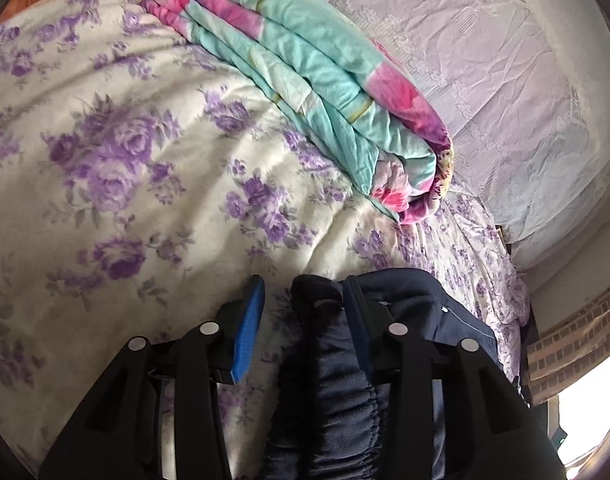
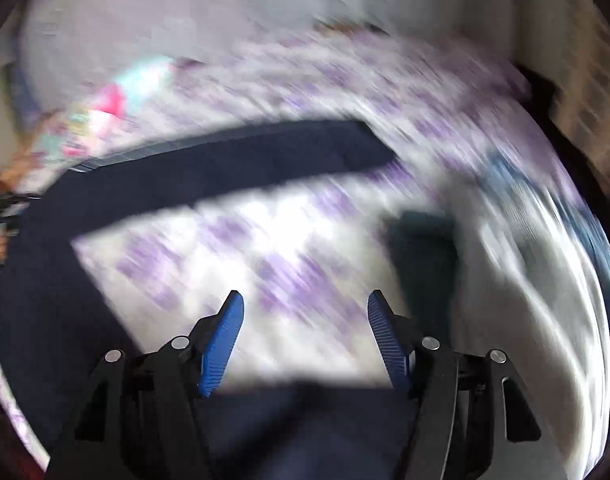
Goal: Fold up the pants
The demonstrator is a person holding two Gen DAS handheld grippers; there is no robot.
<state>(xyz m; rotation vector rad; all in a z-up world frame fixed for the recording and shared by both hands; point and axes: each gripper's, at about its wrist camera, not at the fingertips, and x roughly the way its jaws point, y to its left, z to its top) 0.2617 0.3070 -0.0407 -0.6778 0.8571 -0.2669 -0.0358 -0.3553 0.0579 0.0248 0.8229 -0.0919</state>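
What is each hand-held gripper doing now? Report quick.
Left hand-held gripper: open, pants bunched between its fingers.
Right hand-held gripper: open, empty.

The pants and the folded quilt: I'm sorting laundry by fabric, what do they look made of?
Pants: soft, matte navy knit, maybe fleece; fuzzy surface, gathered elastic waistband. Folded quilt: smooth, thin woven cloth, probably cotton, with fine crinkles and printed flowers over a padded fill.

Bedroom in a home. I'm over a bed with a purple-rose floral sheet [image 1: 117, 152], a folded teal-and-pink quilt [image 1: 313, 80] lying on it, and a pale embossed bedspread [image 1: 485, 60] beyond the quilt. Daylight at lower right [image 1: 585, 412].
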